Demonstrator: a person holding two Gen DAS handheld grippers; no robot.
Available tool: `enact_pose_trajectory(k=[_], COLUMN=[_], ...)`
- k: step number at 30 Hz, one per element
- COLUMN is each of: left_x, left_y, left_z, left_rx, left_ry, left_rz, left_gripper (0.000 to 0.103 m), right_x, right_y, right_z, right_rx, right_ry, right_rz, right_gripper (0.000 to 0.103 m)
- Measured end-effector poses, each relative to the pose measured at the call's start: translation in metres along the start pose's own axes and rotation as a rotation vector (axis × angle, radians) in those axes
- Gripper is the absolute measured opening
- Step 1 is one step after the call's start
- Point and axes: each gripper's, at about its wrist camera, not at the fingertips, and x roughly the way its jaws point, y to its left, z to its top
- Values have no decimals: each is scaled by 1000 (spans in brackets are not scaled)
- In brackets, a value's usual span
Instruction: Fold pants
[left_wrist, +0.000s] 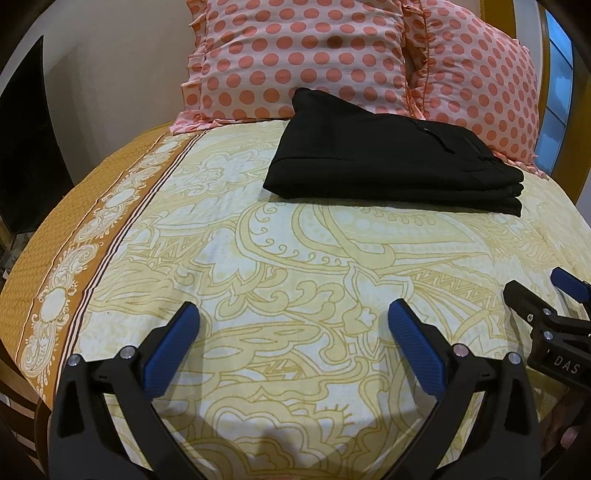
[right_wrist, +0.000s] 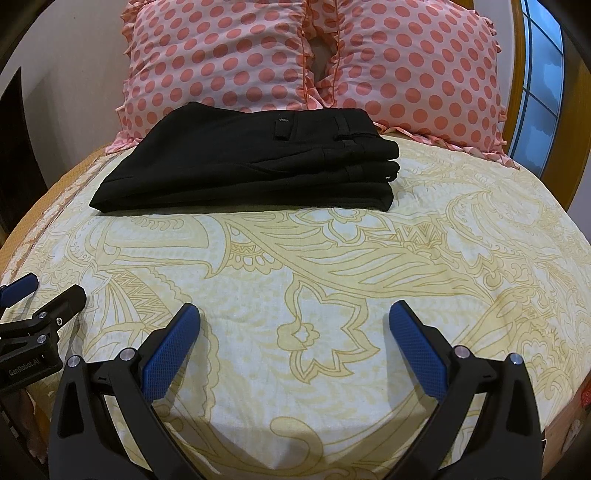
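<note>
Black pants (left_wrist: 391, 158) (right_wrist: 251, 162) lie folded into a flat stack of layers near the head of the bed, just in front of the pillows, with the waistband and belt loops facing right. My left gripper (left_wrist: 293, 314) hangs open over the bare sheet, well short of the pants, with nothing between its blue pads. My right gripper (right_wrist: 295, 314) is open too, at the same distance from the stack. Each gripper shows at the edge of the other's view: the right gripper (left_wrist: 546, 291) at the right, the left gripper (right_wrist: 40, 295) at the left.
The bed carries a cream and yellow paisley sheet (left_wrist: 295, 258) (right_wrist: 332, 258) with an orange border (left_wrist: 55, 277) on the left. Two pink polka-dot pillows (left_wrist: 295, 59) (right_wrist: 406, 66) lean at the headboard. A dark panel (left_wrist: 26, 147) stands left of the bed; a window (right_wrist: 543, 85) is at the right.
</note>
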Motion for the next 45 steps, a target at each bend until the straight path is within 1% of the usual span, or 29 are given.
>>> enact_pose_trajectory(k=[25, 31, 45], left_x=[1, 2, 2], left_y=[0, 1, 0], left_z=[1, 2, 2], left_rx=[9, 9, 12], left_ry=[25, 42, 40], left_rz=[-18, -20, -22], left_gripper=[101, 101, 101], right_x=[-1, -1, -1], right_y=[3, 4, 4], right_z=[1, 1, 1], right_rx=[2, 2, 4], right_ry=[-5, -8, -9], right_rz=[-4, -4, -5], right_gripper=[102, 102, 102])
